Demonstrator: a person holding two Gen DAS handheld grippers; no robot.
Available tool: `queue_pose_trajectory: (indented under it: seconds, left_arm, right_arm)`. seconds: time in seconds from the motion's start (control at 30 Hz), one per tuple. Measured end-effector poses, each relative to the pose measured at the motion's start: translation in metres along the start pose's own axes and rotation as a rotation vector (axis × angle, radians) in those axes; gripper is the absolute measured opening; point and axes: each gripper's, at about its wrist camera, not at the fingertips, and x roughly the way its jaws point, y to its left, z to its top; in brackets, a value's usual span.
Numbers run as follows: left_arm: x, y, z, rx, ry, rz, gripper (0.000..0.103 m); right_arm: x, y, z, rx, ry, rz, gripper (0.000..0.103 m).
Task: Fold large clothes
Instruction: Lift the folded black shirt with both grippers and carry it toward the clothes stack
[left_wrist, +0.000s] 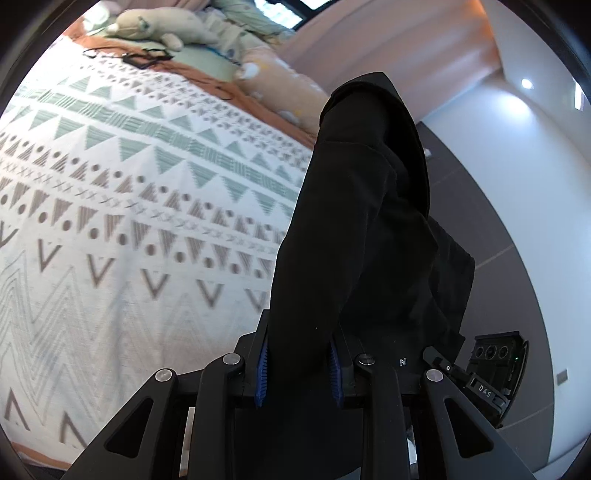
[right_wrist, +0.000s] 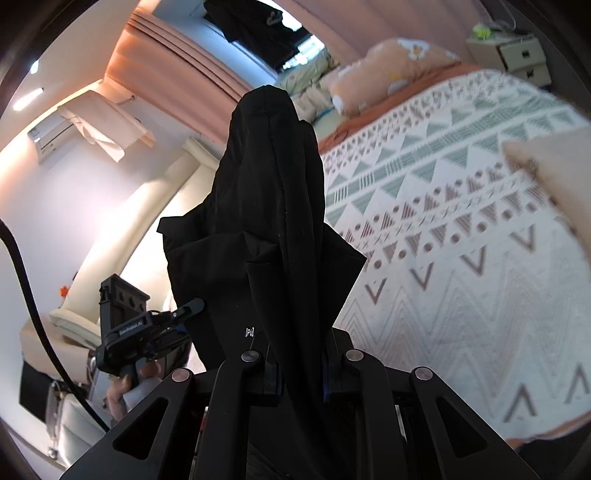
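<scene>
A black garment (left_wrist: 362, 221) is held up in the air beside the bed. My left gripper (left_wrist: 299, 369) is shut on a bunch of its cloth, which runs up between the blue pads (left_wrist: 261, 373) and hides the fingertips. My right gripper (right_wrist: 301, 373) is shut on another bunch of the same black garment (right_wrist: 273, 206). The other gripper shows in each view: the right one at the lower right of the left wrist view (left_wrist: 491, 373), the left one at the lower left of the right wrist view (right_wrist: 136, 328).
The bed's patterned white, green and brown cover (left_wrist: 122, 206) fills the left of the left wrist view and the right of the right wrist view (right_wrist: 461, 240). Pillows and a plush toy (left_wrist: 155, 26) lie at its head. A bedside cabinet (right_wrist: 517, 55) stands beyond.
</scene>
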Motion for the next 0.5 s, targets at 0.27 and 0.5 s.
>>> queue_pose_trajectory:
  seconds: [0.27, 0.5]
  left_arm:
    - [0.010, -0.076, -0.013, 0.061, 0.022, -0.084, 0.027]
    - [0.017, -0.148, -0.022, 0.083, 0.034, -0.119, 0.027]
  right_arm:
    - [-0.082, 0.004, 0.009, -0.039, -0.080, -0.084, 0.015]
    - [-0.140, 0.003, 0.034, -0.072, -0.099, -0.115, 0.015]
